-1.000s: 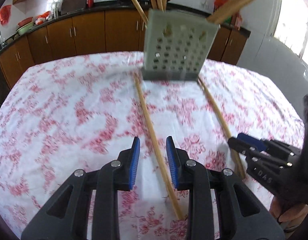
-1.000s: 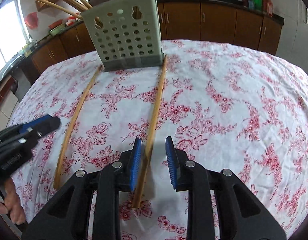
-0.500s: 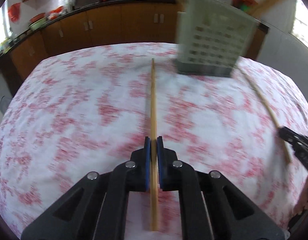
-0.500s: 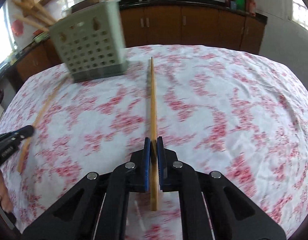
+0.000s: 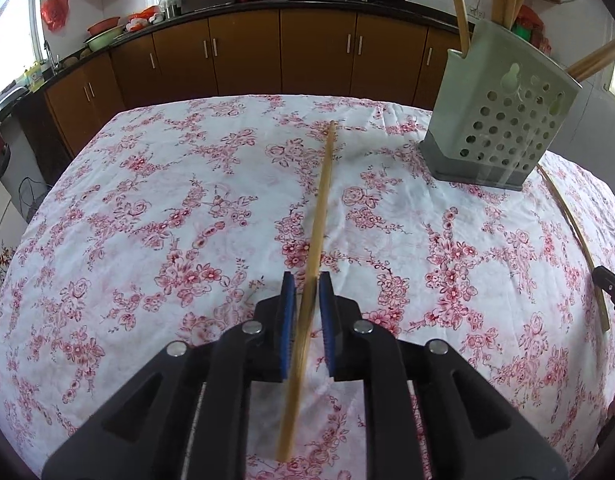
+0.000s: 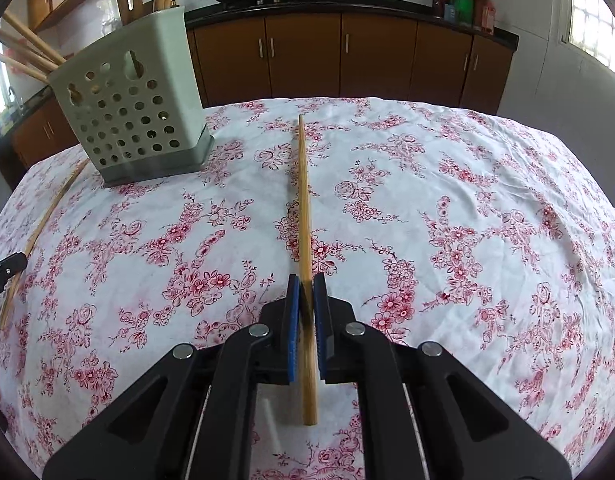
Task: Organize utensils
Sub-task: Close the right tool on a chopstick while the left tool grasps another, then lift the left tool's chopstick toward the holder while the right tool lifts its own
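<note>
Several chopsticks already stand in the holder (image 6: 135, 100); left gripper (image 5: 307, 296) and right gripper (image 6: 306, 294) each clamp one chopstick (image 5: 321, 200) (image 6: 303, 200), both yet to go in.

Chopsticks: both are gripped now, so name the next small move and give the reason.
Probably lift the left chopstick toward the holder. Each hand-held gripper, left and right, is clamped on a chopstick, the right chopstick too, and the holder already has others standing in it.
</note>
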A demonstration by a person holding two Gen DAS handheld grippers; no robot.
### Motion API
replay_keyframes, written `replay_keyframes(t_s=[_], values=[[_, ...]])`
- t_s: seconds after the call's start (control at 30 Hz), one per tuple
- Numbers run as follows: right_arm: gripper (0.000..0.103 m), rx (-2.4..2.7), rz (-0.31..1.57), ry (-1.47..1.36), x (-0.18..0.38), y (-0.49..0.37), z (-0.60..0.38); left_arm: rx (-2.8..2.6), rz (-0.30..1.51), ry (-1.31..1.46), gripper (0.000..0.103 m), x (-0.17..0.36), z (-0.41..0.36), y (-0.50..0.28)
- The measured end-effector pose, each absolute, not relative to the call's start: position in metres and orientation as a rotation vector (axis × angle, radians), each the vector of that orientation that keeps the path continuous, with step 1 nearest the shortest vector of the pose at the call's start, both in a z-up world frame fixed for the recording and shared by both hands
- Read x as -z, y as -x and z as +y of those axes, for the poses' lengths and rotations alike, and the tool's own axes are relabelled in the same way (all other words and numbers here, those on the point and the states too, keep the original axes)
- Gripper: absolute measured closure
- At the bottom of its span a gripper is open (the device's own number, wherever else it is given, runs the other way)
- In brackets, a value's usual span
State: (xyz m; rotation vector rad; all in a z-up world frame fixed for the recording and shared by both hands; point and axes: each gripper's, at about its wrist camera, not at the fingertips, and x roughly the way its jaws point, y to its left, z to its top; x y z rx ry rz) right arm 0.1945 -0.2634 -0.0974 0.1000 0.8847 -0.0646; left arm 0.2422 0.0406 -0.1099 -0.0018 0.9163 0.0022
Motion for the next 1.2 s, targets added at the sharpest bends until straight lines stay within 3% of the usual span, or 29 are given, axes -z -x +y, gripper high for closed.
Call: replay_keyframes(t_s=[1.2], values=[[0.095,0.064,0.882,-0.104,0.0966,-0.1919,-0.2648,0.013,0.918,-0.022,0.085,0.1088,0.0402,-0.2374]])
